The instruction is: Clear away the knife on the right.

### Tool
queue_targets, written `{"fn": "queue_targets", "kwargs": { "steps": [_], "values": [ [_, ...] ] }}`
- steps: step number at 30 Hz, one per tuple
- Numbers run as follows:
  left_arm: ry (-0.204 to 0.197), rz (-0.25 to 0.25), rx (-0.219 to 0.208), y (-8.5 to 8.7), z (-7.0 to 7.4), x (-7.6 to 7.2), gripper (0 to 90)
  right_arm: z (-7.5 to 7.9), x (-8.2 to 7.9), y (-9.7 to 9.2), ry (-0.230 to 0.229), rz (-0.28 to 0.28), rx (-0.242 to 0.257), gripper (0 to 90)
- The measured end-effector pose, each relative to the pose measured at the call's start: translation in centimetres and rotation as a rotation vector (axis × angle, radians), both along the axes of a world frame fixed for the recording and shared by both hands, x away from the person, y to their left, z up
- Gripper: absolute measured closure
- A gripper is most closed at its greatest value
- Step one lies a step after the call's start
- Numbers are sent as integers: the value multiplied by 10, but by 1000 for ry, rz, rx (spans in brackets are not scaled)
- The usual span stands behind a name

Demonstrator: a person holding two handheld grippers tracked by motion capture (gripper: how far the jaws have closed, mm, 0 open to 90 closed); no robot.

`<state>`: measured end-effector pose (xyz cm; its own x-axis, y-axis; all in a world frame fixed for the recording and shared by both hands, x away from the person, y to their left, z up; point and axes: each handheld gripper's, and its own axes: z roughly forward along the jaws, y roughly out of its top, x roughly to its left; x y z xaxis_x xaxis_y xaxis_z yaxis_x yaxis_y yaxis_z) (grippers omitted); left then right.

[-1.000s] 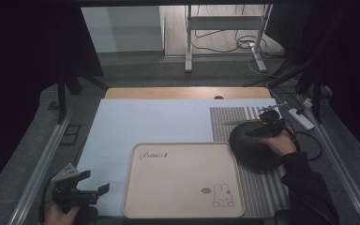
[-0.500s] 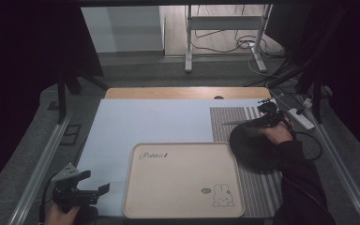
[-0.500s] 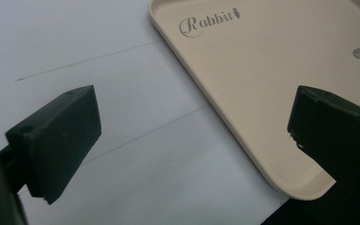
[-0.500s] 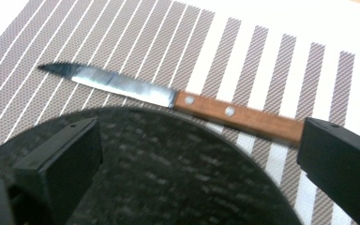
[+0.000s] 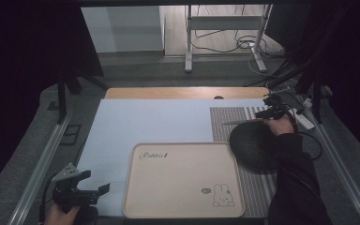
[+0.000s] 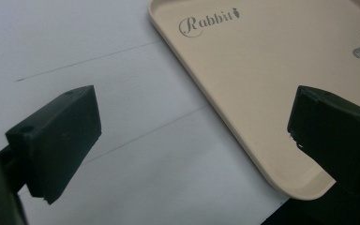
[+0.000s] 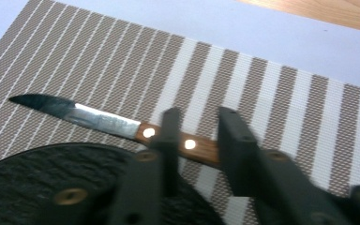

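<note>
While clamped narrowly on knife (image 7: 122, 125) handle for lifting, right tool (image 7: 194, 140) just closed; left tool (image 6: 192, 136) idle, agape, empty.

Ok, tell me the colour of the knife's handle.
Brown wood with two silver rivets on the knife handle; clearest in the right gripper view.

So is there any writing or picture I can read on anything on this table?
"Rabbit", in curly script with a tiny carrot after it: on the beige tray, near one corner.
A small round badge beside the tray's rabbit drawing: too small to read.
Nothing else carries text.
</note>
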<state>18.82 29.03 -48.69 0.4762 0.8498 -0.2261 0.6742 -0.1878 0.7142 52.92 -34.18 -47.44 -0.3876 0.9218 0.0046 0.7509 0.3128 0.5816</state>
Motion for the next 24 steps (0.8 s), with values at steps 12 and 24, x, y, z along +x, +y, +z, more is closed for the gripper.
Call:
{"fn": "queue_targets", "kwargs": {
  "steps": [12,24],
  "values": [
    [1,-1,-2,0,0,0,31,-13,16,-18,-1,-48,-81,892],
    [-2,-4,8,-1,0,0,31,-19,1,-36,105,-23,-84,892]
  ]
}}
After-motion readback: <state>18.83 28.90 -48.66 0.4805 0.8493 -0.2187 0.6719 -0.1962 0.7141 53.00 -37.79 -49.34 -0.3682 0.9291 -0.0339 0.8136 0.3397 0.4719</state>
